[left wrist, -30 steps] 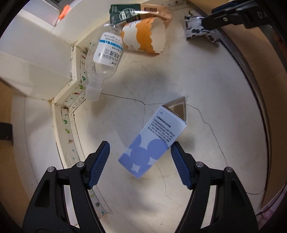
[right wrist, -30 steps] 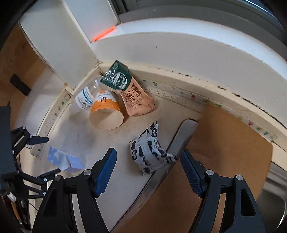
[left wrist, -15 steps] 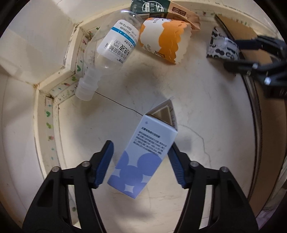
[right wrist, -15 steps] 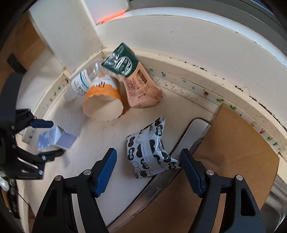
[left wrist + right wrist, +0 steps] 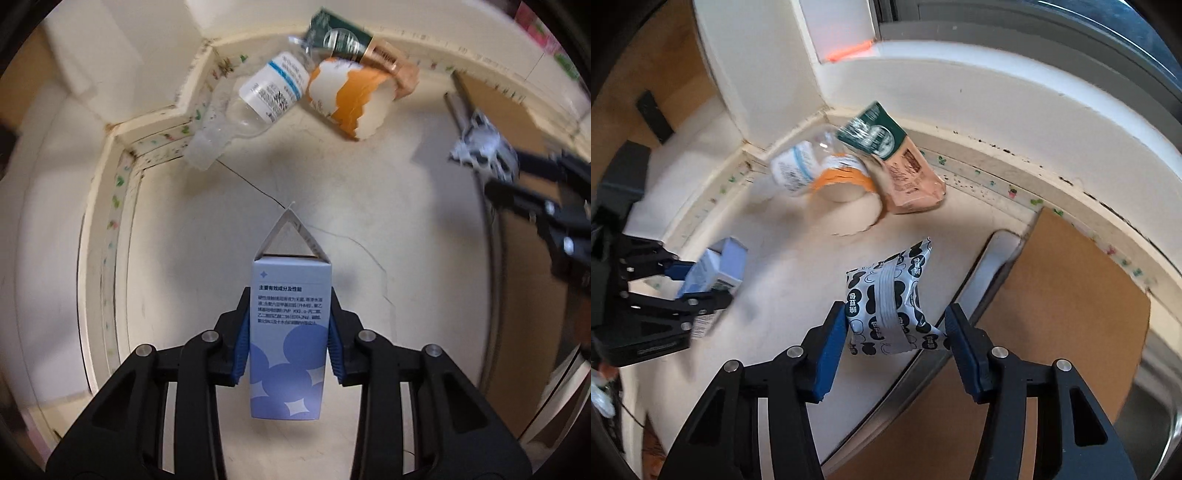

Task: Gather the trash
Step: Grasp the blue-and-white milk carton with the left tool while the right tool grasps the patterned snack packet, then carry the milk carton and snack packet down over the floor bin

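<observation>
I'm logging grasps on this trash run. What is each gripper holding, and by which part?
The left gripper, jaws closing, clamps the blue carton by its side faces. The right gripper is closing around the black-and-white wrapper, not yet gripping it.
</observation>
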### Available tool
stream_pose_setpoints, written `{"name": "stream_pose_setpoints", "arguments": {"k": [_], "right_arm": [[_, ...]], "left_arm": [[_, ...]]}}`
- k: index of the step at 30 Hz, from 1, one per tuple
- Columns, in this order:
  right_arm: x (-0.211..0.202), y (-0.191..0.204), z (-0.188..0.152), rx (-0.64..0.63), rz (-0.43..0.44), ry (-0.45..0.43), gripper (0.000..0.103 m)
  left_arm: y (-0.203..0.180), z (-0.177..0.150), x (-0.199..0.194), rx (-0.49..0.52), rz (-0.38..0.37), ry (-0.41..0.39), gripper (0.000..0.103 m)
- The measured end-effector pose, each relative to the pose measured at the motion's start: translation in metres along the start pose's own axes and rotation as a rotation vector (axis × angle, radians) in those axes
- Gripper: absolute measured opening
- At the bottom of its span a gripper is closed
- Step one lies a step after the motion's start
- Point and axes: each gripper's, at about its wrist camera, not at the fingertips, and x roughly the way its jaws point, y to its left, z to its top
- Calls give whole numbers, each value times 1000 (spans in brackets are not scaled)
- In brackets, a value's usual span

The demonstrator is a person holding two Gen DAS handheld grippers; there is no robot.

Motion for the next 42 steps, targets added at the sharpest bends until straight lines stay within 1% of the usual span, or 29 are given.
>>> {"name": "stream_pose_setpoints", "arguments": {"k": [5, 11, 12, 16, 20, 25, 28, 32, 37, 42], "right_arm": [[-54, 27, -35, 36, 25, -56, 54], [-121, 72, -94, 96, 44, -118, 54], [-130, 79, -102, 107, 47, -125, 54], [-172, 120, -152, 139, 42, -157, 54], [-202, 164, -199, 171, 35, -165, 54], [-225, 221, -256, 190, 6, -160, 54], [-233, 251, -287, 201, -12, -157, 54], [-244, 292, -331, 225, -26, -150, 54], [-248, 334, -369, 241, -47, -119, 54], [-244, 358, -397, 254, -55, -67, 54]], "left_arm": [[-11, -37, -49, -33, -38, -78, 31], [-23, -103, -107, -30, -108, -152, 31], [-28, -115, -116, -27, -116, -161, 31], [-31, -176, -152, 8, -159, -209, 31], [-25, -236, -172, 32, -202, -226, 31], [-13, -303, -181, 51, -234, -222, 31], [-6, -338, -179, 55, -257, -211, 31], [0, -375, -172, 59, -287, -186, 31], [4, -414, -167, 62, -311, -158, 31], [6, -436, -162, 58, -313, -132, 31]]}}
